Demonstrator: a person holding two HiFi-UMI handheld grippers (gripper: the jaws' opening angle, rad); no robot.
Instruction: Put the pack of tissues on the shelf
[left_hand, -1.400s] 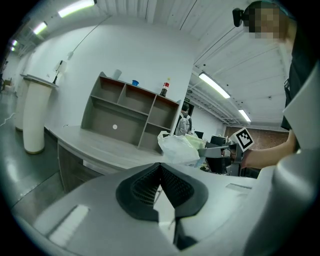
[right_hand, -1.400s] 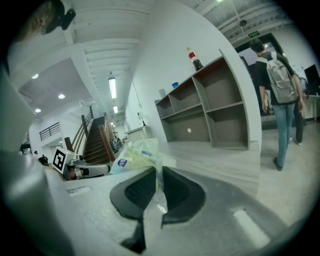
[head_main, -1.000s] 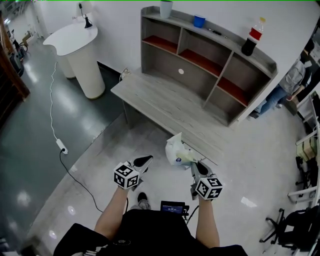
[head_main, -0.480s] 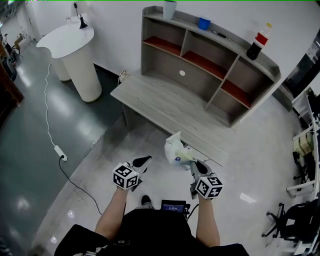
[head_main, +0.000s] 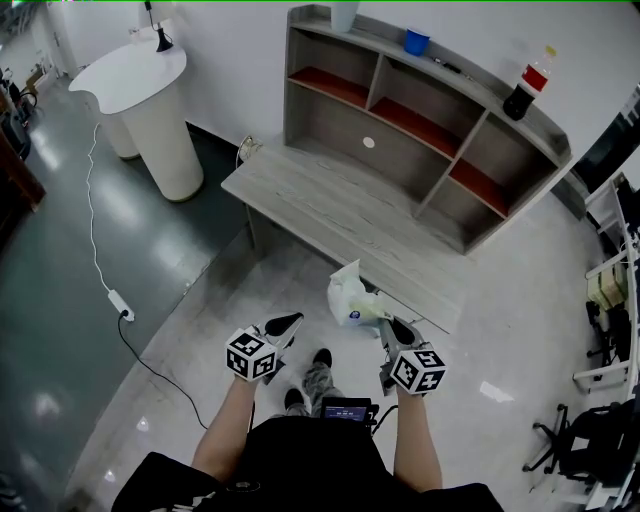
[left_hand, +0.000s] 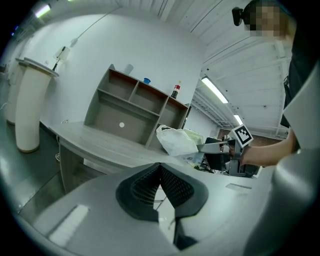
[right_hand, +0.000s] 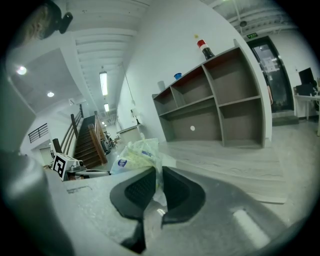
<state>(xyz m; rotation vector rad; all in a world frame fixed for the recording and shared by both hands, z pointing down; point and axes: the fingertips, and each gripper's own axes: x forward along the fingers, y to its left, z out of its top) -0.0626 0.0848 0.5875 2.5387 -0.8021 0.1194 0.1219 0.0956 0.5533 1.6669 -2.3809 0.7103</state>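
The right gripper (head_main: 392, 327) pinched the pack of tissues (head_main: 352, 300) by its wrapper, aloft just short of the surface (head_main: 330, 205) (left gripper (head_main: 286, 323) closed, empty), so carrying it high toward the shelf (head_main: 425, 125) seemed wisest.

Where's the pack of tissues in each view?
Head view: pack of tissues, just below centre.
Left gripper view: pack of tissues, right of centre, above the jaws.
Right gripper view: pack of tissues, left of centre, wrapper pinched between the jaws.
Shared landmark: cola bottle on top of the shelf.
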